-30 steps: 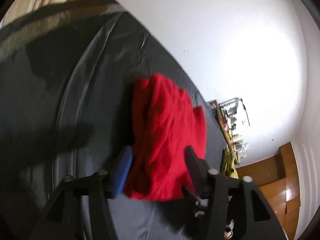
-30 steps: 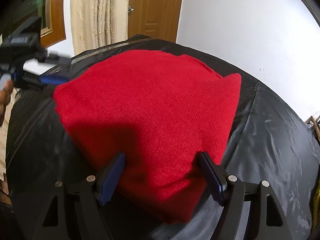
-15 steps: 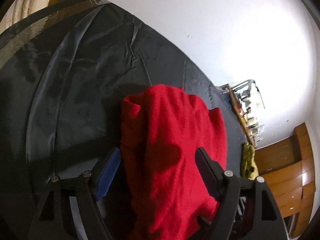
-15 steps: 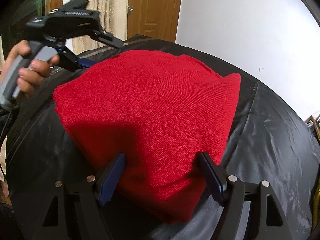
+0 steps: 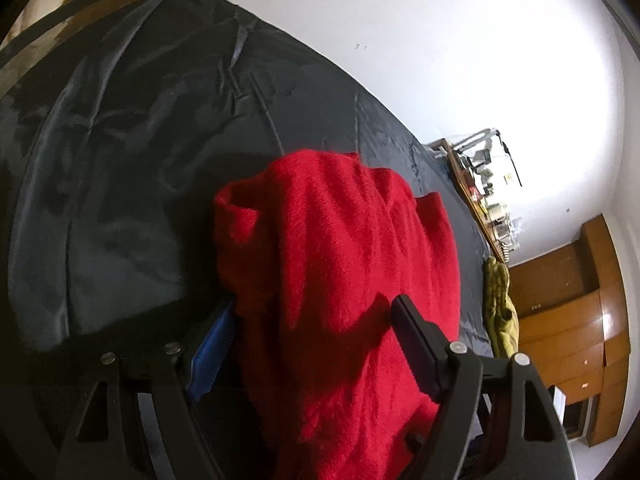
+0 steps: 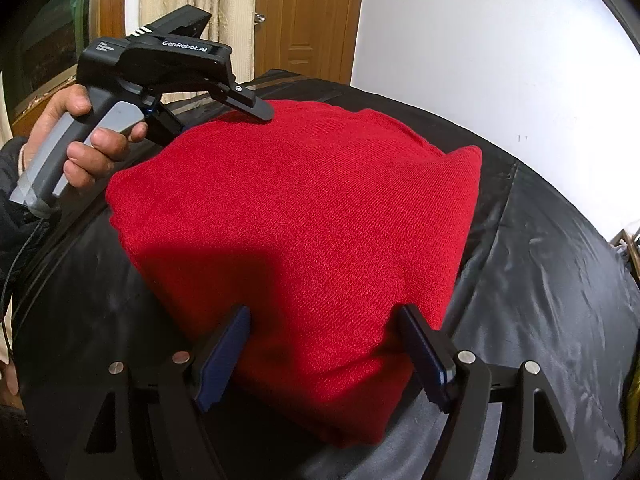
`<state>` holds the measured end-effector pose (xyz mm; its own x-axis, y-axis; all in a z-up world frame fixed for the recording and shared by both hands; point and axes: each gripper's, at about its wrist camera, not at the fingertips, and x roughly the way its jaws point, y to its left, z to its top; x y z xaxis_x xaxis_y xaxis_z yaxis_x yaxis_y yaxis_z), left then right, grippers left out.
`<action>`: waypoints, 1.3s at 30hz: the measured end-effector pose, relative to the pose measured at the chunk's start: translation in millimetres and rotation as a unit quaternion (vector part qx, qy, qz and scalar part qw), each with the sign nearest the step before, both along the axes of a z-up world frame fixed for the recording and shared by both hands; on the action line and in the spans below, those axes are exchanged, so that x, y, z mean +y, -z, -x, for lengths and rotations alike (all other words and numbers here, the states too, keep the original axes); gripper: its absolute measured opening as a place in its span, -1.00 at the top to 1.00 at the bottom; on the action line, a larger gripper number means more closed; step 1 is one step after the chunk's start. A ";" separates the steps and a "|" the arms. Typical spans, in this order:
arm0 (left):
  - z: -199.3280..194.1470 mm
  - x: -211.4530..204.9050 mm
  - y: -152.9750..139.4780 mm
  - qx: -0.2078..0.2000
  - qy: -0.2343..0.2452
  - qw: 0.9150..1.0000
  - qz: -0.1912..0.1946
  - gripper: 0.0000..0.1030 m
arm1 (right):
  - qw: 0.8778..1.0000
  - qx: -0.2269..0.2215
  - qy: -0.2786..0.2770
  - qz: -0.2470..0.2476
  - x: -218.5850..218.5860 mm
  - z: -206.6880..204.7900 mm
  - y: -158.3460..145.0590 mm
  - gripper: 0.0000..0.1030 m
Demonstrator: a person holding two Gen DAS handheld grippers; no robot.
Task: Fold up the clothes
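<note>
Now both tongs spread: left gripper (image 5: 316, 344), jaws just opening, and right gripper (image 6: 324, 356) straddle folded red sweater (image 6: 296, 216), likely to square it.

Both wrist cameras look steeply down, at close range, onto the red sweater (image 6: 296, 216). The right wrist view looks from its near edge toward the door (image 6: 308, 16). The left wrist view looks from the door-side edge toward the wooden cabinets (image 5: 576, 312). Both views share the sweater.
</note>
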<state>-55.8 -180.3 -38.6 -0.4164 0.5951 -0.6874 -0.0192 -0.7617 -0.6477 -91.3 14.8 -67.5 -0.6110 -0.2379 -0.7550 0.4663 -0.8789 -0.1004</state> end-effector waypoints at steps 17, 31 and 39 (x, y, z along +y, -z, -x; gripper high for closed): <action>6.3 -17.5 5.6 0.014 0.018 0.999 -0.026 -0.63 | 0.992 -0.021 0.050 0.117 41.2 29.4 -30.3 -0.57; 9.2 9.2 -0.6 0.031 0.079 0.996 -0.009 -0.87 | 0.957 -0.126 0.089 0.246 81.2 93.9 -2.1 -0.57; 8.1 24.2 -3.7 0.049 0.092 0.994 0.018 -0.87 | 0.953 -0.123 0.086 0.264 79.6 102.2 2.2 -0.57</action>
